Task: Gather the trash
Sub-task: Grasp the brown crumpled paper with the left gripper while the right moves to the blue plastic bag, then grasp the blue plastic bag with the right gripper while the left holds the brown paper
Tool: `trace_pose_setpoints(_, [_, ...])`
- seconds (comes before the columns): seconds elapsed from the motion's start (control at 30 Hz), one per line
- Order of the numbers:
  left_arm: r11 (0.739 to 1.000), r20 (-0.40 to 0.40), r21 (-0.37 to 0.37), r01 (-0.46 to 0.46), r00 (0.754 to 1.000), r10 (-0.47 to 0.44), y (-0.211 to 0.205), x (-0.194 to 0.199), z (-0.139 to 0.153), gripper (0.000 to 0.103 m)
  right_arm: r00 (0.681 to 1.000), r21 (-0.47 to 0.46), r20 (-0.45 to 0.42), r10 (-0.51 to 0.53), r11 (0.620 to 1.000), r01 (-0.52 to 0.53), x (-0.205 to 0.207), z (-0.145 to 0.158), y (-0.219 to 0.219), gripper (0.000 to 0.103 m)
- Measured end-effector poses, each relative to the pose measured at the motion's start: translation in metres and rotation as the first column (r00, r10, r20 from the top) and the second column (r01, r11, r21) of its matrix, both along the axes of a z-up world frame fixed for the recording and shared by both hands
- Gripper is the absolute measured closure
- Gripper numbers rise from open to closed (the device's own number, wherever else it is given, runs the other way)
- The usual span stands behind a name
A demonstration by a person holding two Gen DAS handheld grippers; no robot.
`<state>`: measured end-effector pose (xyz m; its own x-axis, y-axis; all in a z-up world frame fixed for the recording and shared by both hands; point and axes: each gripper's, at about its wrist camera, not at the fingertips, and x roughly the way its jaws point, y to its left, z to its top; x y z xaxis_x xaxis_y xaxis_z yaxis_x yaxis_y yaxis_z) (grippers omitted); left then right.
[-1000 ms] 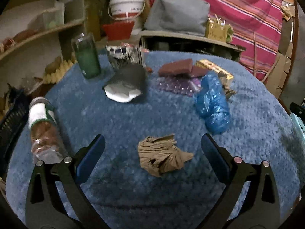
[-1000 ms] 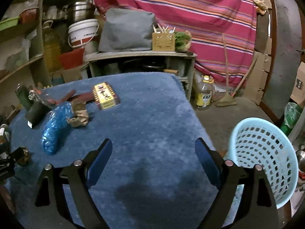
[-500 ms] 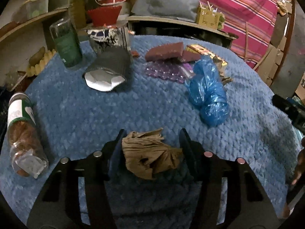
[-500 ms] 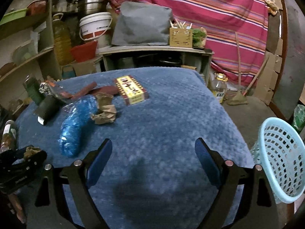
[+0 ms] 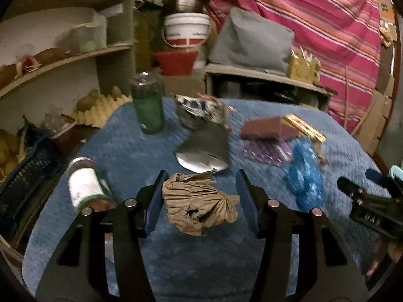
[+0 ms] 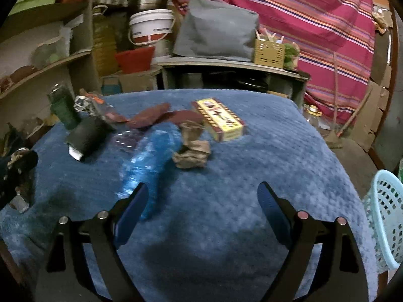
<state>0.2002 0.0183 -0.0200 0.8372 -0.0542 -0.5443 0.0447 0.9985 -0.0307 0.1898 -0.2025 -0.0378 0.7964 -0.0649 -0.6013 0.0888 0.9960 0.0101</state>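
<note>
My left gripper point(image 5: 199, 196) pinched the crumpled brown paper wad point(image 5: 199, 206) clear above the blue blanket point(image 5: 131, 156), my right gripper point(image 6: 201, 201) hung spread and empty just short of the blue plastic bag point(image 6: 148, 158), with a second paper wad point(image 6: 192, 151) and yellow box point(image 6: 219, 119) beyond.

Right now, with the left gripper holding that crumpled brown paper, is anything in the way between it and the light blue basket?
The left gripper grips the crumpled brown paper. Toward the light blue basket, off the table's right edge, the blue plastic bag lies on the blue cloth and the open right gripper hovers there. Both are probably cleared by carrying the paper high.
</note>
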Motion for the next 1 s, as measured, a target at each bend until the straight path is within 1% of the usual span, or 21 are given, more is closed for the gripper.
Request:
trace_pose_setpoints(0.13, [0.999,0.015,-0.021,-0.045,0.999,0.045,0.018,0.002,0.002,0.049,1.000,0.003,-0.004,0.027,1.000,-0.027,0.008,-0.001,0.014,0.016])
trace_pose_setpoints(0.3, [0.996,0.004,-0.030,-0.085,0.996,0.085,0.036,0.005,0.000,0.049,0.998,-0.048,-0.026,0.050,0.998,-0.051,0.023,-0.003,0.035,0.016])
trace_pose_setpoints(0.47, [0.993,-0.001,-0.029,-0.113,0.994,0.113,0.049,0.007,-0.002,0.049,0.994,-0.085,-0.090,0.058,0.994,-0.066,0.037,-0.015,0.048,0.016])
trace_pose_setpoints(0.53, [0.992,-0.007,-0.036,-0.123,0.992,0.123,0.053,0.008,-0.004,0.049,0.990,-0.105,-0.119,0.074,0.991,-0.087,0.042,-0.021,0.053,0.018])
trace_pose_setpoints(0.57, [0.991,-0.010,-0.038,-0.126,0.992,0.126,0.054,0.009,-0.004,0.049,0.989,-0.111,-0.124,0.081,0.989,-0.095,0.043,-0.022,0.055,0.026])
trace_pose_setpoints(0.6, [0.991,-0.012,-0.038,-0.130,0.992,0.129,0.055,0.009,-0.005,0.049,0.987,-0.114,-0.132,0.092,0.988,-0.107,0.044,-0.024,0.057,0.039])
trace_pose_setpoints(0.63, [0.990,-0.013,-0.037,-0.134,0.991,0.133,0.056,0.010,-0.005,0.049,0.985,-0.107,-0.139,0.104,0.987,-0.120,0.045,-0.025,0.057,0.045])
trace_pose_setpoints(0.7, [0.990,-0.014,-0.038,-0.134,0.991,0.133,0.055,0.009,-0.005,0.049,0.978,-0.080,-0.152,0.140,0.985,-0.153,0.045,-0.027,0.057,0.061])
trace_pose_setpoints(0.8, [0.991,-0.011,-0.031,-0.130,0.992,0.129,0.052,0.008,-0.005,0.049,0.977,-0.063,-0.132,0.165,0.983,-0.175,0.040,-0.023,0.057,0.068])
trace_pose_setpoints(0.9, [0.992,-0.009,-0.023,-0.123,0.992,0.123,0.044,0.007,-0.004,0.049,0.979,-0.047,-0.085,0.186,0.981,-0.190,0.027,-0.014,0.053,0.070])
trace_pose_setpoints(1.0, [0.993,-0.001,-0.030,-0.111,0.994,0.111,0.036,0.004,0.001,0.049,0.983,-0.049,-0.029,0.181,0.982,-0.182,0.012,-0.002,0.041,0.070])
